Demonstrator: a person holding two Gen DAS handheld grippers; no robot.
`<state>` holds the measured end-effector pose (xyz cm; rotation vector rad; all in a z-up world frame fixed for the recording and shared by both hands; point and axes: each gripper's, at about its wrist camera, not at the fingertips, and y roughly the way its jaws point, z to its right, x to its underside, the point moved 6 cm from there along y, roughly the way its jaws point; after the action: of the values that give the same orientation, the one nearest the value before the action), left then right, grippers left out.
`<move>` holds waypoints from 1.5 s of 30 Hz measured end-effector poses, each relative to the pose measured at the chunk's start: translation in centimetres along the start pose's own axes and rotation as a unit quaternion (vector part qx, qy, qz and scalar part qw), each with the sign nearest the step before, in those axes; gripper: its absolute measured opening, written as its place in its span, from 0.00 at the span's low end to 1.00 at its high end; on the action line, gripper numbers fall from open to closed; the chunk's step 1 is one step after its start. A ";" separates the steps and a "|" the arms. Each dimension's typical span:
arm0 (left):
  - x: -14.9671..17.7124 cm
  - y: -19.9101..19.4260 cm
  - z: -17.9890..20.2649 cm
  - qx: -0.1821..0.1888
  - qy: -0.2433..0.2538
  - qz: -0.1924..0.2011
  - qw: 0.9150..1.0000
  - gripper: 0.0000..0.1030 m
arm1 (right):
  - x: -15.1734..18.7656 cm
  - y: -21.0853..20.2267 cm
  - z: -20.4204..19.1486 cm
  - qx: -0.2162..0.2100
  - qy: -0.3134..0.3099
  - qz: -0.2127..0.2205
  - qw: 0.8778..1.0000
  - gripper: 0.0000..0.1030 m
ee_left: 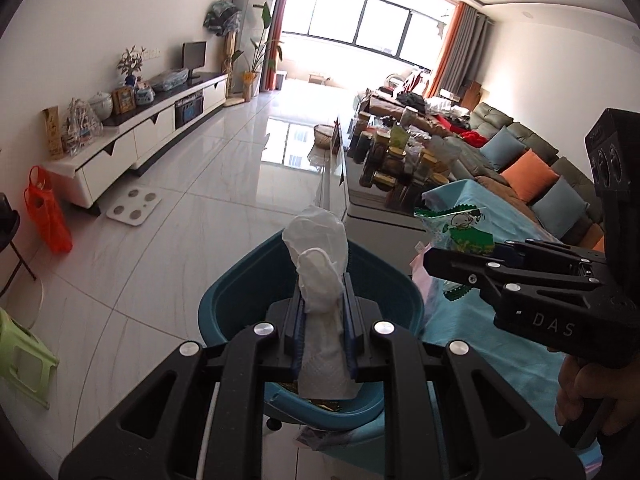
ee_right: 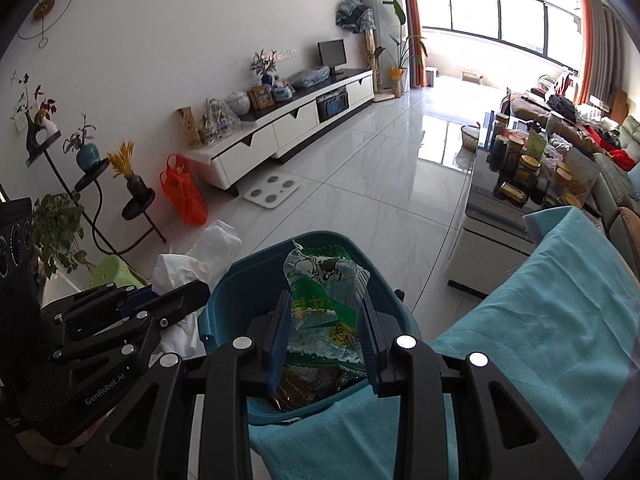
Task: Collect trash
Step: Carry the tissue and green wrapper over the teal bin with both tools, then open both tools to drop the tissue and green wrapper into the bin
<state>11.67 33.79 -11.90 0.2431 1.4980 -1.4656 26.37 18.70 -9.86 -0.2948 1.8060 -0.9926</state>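
Setting: Sunlit living room with pale tiled floor [ee_left: 192,200], a long white TV cabinet [ee_right: 280,128] on the far wall and a grey sofa [ee_left: 532,168] with cushions.
Work surface: turquoise cloth [ee_right: 540,320] draped over a table edge, with a teal waste bin [ee_right: 240,292] standing just beside and below it.
Left gripper [ee_left: 323,292]: its fingers are clamped on a crumpled white tissue [ee_left: 320,264], which stands up between the pads above the bin's open mouth.
Right gripper [ee_right: 326,320]: its fingers are closed on a clear and green snack wrapper [ee_right: 324,292], also held over the bin.
Person: only a hand [ee_left: 592,396] shows, wrapped round the right gripper's handle.
Bin contents: dark and gold foil wrappers [ee_right: 304,388] already lie at the bottom, so part of the collecting looks done.
Where the trash is: both pieces in hand sit above the bin, neither yet released.
Still to do: by the look of it, letting go of the tissue and the wrapper so they drop inside.
Beyond that: the visible part of the cloth carries no loose litter; whether more waits elsewhere cannot be told, since much of the table is out of view.
Bystanders: jars [ee_left: 396,156] crowd a low table further back, and an orange bag [ee_right: 184,192] leans by the cabinet, none of it clearly trash.
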 end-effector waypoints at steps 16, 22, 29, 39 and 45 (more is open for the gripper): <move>2.2 8.8 -0.1 -0.017 -0.020 -0.068 0.997 0.18 | 1.9 5.5 -0.5 0.004 -0.001 -0.072 0.997 0.30; 2.6 9.8 0.6 -0.027 -0.018 -0.080 0.996 0.27 | 2.0 6.4 -0.4 0.010 -0.002 -0.081 0.997 0.36; 2.9 10.3 0.4 -0.042 -0.016 -0.082 0.996 0.41 | 1.8 6.3 0.2 0.010 0.007 -0.075 0.997 0.45; 2.4 9.2 0.2 -0.062 -0.007 -0.071 0.996 0.50 | 1.1 5.7 0.9 0.004 0.018 -0.056 0.998 0.62; 2.2 8.1 0.1 -0.063 -0.005 -0.062 0.996 0.53 | 1.3 3.9 1.5 0.010 0.022 -0.037 0.999 0.62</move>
<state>16.46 34.70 -18.77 0.0669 1.6150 -1.4606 27.99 19.71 -13.82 -0.3318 1.8353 -1.0751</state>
